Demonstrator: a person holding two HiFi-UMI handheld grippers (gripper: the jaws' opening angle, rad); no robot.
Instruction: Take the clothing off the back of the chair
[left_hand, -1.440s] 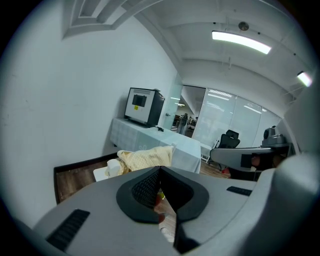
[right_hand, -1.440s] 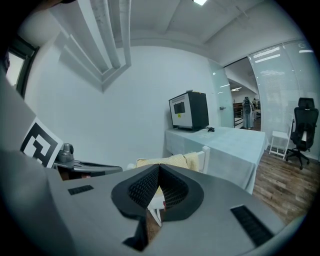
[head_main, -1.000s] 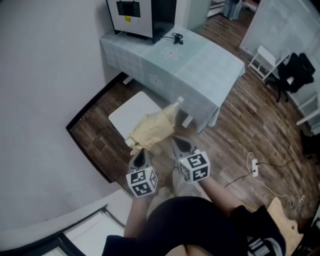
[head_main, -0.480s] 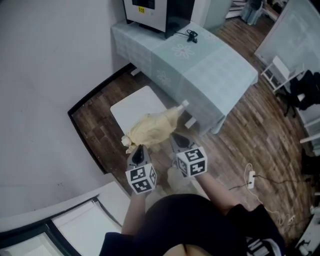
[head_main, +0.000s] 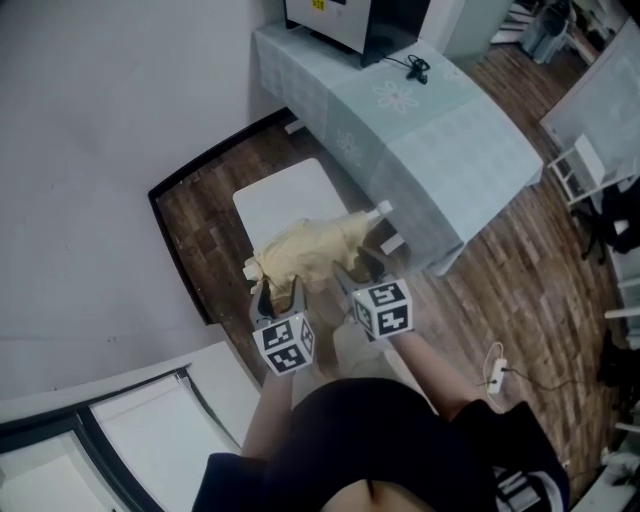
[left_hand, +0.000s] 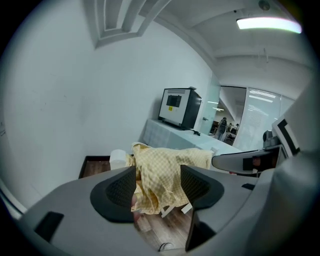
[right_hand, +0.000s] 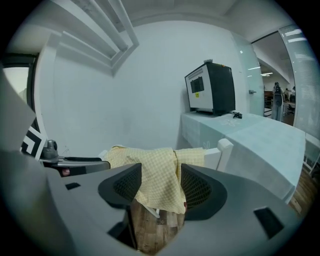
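A yellow checked garment (head_main: 305, 250) lies draped over the back of a white chair (head_main: 285, 200). In the head view my left gripper (head_main: 281, 293) sits just short of the cloth's left end. My right gripper (head_main: 358, 272) is close to its right part. Both sets of jaws have just been opening and stand open. In the left gripper view the garment (left_hand: 160, 172) hangs in the gap of the left gripper (left_hand: 157, 187), and no pad presses on it. The right gripper view shows the garment (right_hand: 155, 172) framed by the right gripper (right_hand: 159, 187), beside the bare chair back end (right_hand: 222, 150).
A table under a pale green cloth (head_main: 430, 120) stands right behind the chair and carries a black and white appliance (head_main: 350, 15). The white wall is at the left. A power strip and cable (head_main: 493, 375) lie on the wood floor at the right.
Both grippers have moved forward and down to the garment. Their jaws, shut in the earlier frames, now stand open. The garment still lies on the chair back.
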